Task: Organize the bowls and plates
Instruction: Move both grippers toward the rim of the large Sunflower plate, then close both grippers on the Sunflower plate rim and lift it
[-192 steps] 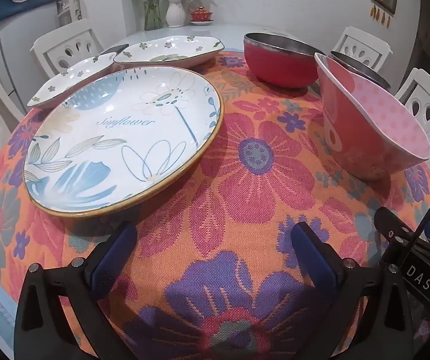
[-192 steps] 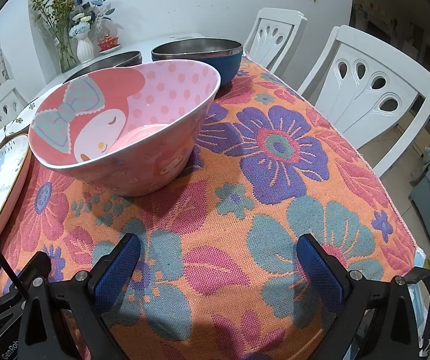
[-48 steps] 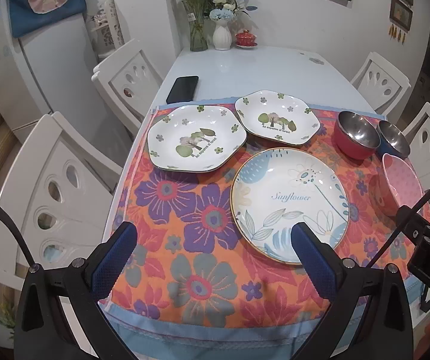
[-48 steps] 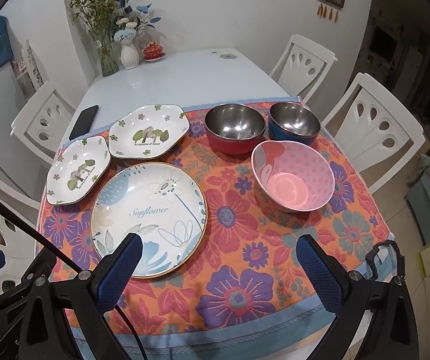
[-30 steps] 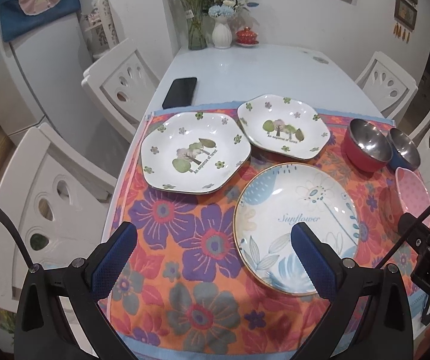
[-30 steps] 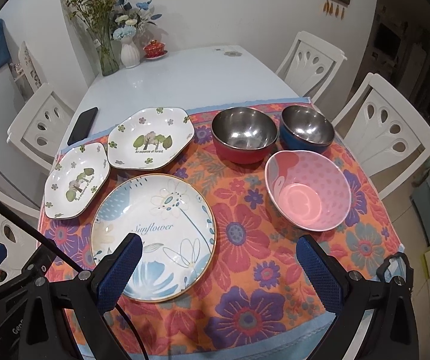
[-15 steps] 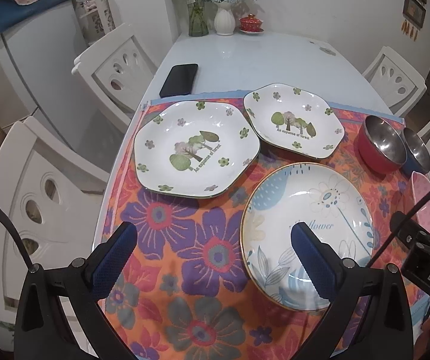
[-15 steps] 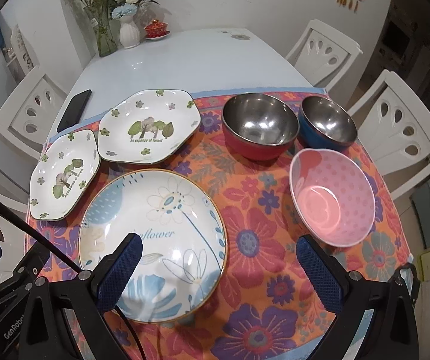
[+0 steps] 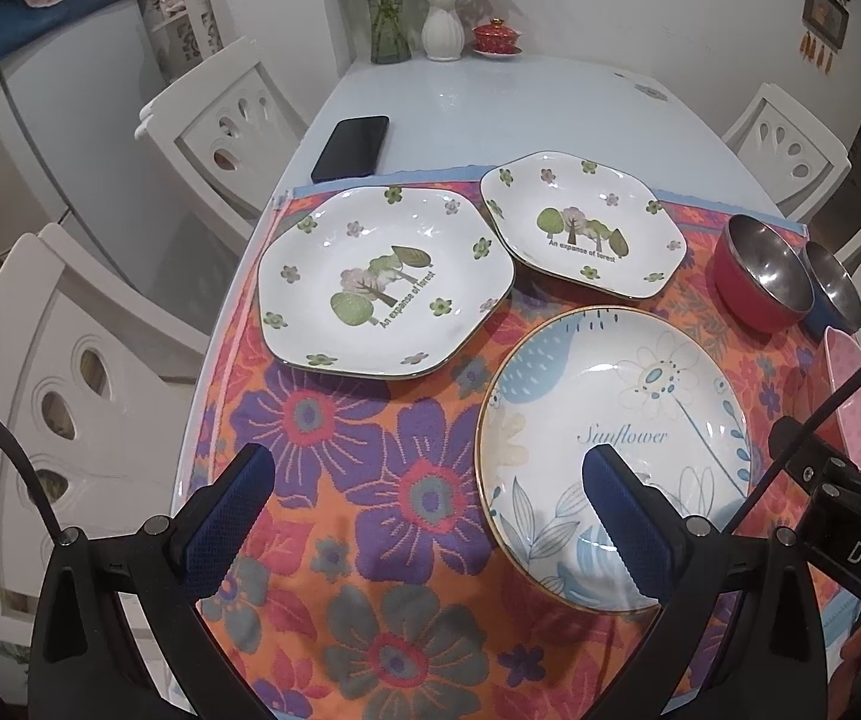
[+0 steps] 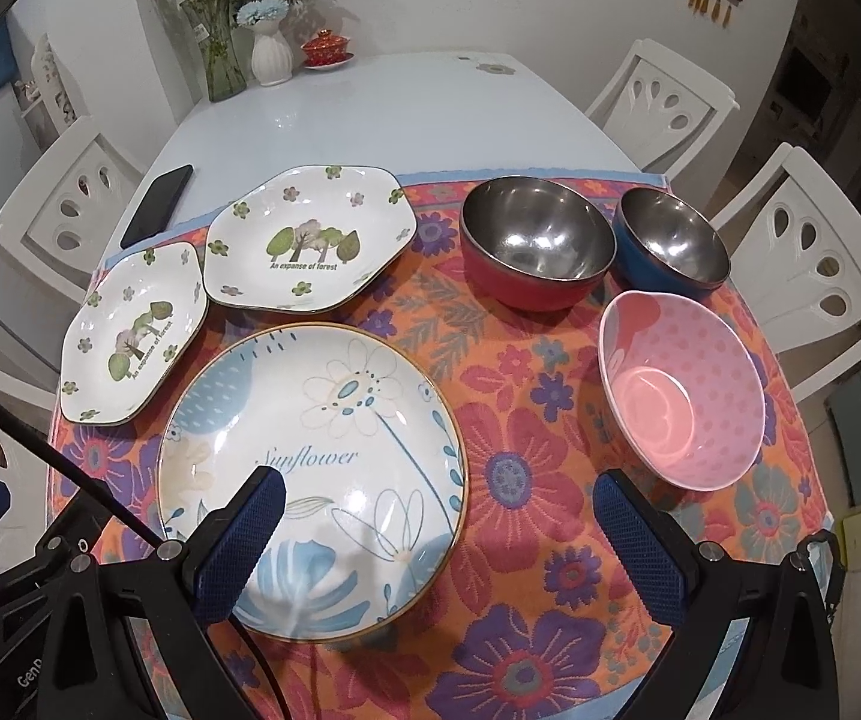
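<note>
On the floral cloth lie a round "Sunflower" plate point(image 9: 610, 450) point(image 10: 316, 438), a large hexagonal tree plate point(image 9: 385, 288) point(image 10: 133, 336) and a smaller hexagonal one point(image 9: 580, 225) point(image 10: 310, 237). To the right stand a red steel bowl point(image 9: 757, 282) point(image 10: 535, 240), a blue steel bowl point(image 9: 832, 291) point(image 10: 670, 246) and a pink dotted bowl point(image 9: 853, 402) point(image 10: 679, 396). My left gripper point(image 9: 424, 480) hovers open above the cloth, near the Sunflower plate's left side. My right gripper point(image 10: 439, 507) hangs open over that plate's right edge. Both hold nothing.
A black phone point(image 9: 351, 147) point(image 10: 157, 204) lies on the bare white table point(image 9: 490, 108) behind the cloth. Vases with flowers point(image 10: 271, 54) and a small red lidded cup point(image 10: 325, 51) stand at the far end. White chairs point(image 9: 220, 126) point(image 10: 808, 258) ring the table.
Both grippers first rose high above the table, then came down and forward toward the dishes. The dishes stayed where they were and both grippers stayed open.
</note>
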A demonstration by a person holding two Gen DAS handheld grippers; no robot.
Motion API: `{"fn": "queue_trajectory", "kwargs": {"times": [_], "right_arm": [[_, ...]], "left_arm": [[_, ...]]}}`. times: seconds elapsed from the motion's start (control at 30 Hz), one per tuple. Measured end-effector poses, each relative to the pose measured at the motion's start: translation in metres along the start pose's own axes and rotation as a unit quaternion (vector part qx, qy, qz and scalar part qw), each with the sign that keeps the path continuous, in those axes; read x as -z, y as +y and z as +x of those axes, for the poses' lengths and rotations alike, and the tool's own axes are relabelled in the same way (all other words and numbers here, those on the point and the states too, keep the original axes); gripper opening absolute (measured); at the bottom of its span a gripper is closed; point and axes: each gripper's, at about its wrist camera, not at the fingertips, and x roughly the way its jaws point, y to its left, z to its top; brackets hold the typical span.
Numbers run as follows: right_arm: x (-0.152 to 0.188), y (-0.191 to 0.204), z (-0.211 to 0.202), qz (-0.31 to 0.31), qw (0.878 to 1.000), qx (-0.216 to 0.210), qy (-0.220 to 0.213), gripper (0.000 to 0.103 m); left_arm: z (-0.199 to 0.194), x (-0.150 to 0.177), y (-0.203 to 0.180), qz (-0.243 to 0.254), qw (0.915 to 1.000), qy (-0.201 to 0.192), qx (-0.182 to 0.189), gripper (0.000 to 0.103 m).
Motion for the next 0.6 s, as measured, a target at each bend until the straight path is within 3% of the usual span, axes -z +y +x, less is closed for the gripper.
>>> {"fn": "queue_trajectory", "kwargs": {"times": [0.2,0.43,0.6], "right_arm": [[0.0,0.0,0.011,-0.011,1.0,-0.002,0.001,0.103],[0.0,-0.002,0.028,-0.017,1.0,0.001,0.001,0.103],[0.001,-0.003,0.053,-0.034,0.999,-0.001,0.022,0.097]], "left_arm": [[0.017,0.003,0.004,-0.004,0.9996,0.015,0.022,0.102],[0.027,0.006,0.003,0.017,0.9993,0.004,0.034,0.102],[0.045,0.011,0.0,0.027,0.997,0.012,0.072,0.102]]}}
